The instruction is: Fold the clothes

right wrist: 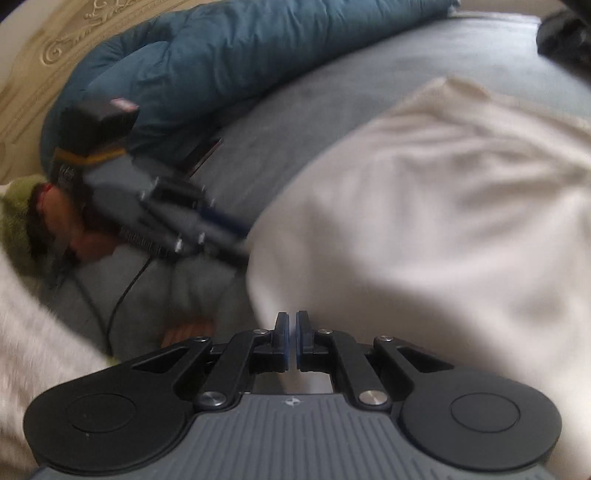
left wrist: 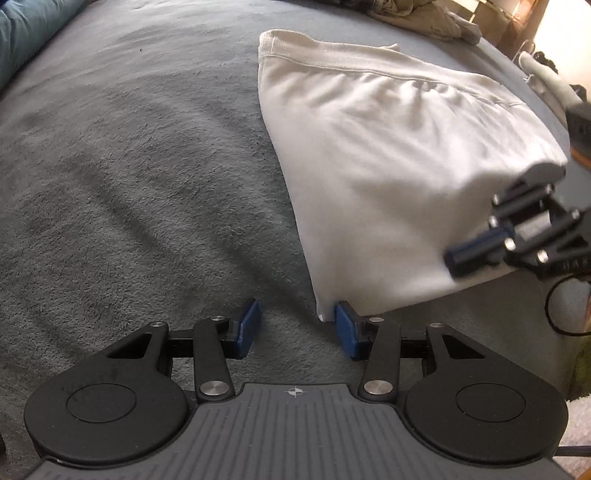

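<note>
Grey plush blanket (left wrist: 129, 177) is covering the bed, filling the left wrist view from 6 to 11 o'clock. Teal duvet (right wrist: 229, 55) is lying bunched at 11 to 12 o'clock in the right wrist view. Carved cream headboard (right wrist: 55, 44) is showing at 10 o'clock. Bright warm light (left wrist: 565, 26) is coming in at 1 o'clock, left wrist view.

Grey fleece blanket (left wrist: 129, 184), teal duvet (right wrist: 240, 55) (bunched along the edge), carved headboard (right wrist: 55, 48)

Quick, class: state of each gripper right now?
Left gripper: open, holding nothing, at the cream garment corner.
Right gripper: shut; a grip on the fabric cannot be told.
</note>
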### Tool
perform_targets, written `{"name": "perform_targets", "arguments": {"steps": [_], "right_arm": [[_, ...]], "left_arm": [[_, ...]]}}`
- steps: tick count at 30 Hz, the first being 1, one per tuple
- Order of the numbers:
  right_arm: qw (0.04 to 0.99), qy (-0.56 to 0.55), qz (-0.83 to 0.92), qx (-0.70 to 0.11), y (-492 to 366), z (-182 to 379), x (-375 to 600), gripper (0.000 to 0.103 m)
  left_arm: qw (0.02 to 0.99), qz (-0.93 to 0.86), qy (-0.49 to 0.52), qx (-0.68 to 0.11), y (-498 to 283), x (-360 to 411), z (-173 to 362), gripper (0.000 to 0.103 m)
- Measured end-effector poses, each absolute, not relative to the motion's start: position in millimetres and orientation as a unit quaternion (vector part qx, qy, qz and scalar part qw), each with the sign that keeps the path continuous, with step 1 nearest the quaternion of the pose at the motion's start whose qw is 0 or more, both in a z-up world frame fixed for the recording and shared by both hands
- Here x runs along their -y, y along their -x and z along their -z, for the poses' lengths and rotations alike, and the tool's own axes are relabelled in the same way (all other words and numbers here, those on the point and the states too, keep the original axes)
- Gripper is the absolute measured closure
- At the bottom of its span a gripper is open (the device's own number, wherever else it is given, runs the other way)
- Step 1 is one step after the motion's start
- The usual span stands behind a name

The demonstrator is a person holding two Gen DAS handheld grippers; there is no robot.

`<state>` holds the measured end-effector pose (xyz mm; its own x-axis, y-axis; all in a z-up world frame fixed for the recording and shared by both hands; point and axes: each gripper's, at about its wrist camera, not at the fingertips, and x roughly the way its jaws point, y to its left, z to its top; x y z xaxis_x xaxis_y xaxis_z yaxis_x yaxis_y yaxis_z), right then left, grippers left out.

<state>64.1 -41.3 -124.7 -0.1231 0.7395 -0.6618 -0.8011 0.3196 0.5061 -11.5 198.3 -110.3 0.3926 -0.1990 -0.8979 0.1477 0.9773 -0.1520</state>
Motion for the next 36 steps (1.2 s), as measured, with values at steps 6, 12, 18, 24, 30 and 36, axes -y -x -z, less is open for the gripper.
{"name": "perform_targets", "arguments": {"steps": [6, 12, 18, 24, 30, 36], "right_arm": [[0.643, -0.038, -0.569, -0.512, -64.4, 126.2, 73.8, 0.1], [0.725, -0.044, -0.513, -0.457, -73.6, 96.2, 109.2, 0.1], [0.768, -0.004, -0.458, -0.447, -76.4, 106.6, 122.7, 0.101], [0.79, 0.002, -0.429, -0.437, -62.7, 87.9, 144.0, 0.1], [0.818, 0.042, -0.395, -0.416, -72.4, 90.5, 127.1, 0.1], [0.816, 0.051, -0.389, -0.424, -78.3, 92.6, 119.4, 0.1]], "left_arm": [[0.831, 0.101, 0.019, -0.547, 10.2, -200.4, 105.1, 0.057], [0.866, 0.074, -0.017, -0.495, 16.3, -202.5, 62.3, 0.058], [0.881, 0.131, 0.005, -0.454, -9.9, -152.5, 67.6, 0.058], [0.887, 0.172, -0.007, -0.43, -28.0, -105.3, 74.5, 0.058], [0.886, 0.19, -0.039, -0.42, -35.8, -83.3, 88.5, 0.058], [0.882, 0.198, -0.06, -0.424, -44.2, -71.2, 104.5, 0.057]]}}
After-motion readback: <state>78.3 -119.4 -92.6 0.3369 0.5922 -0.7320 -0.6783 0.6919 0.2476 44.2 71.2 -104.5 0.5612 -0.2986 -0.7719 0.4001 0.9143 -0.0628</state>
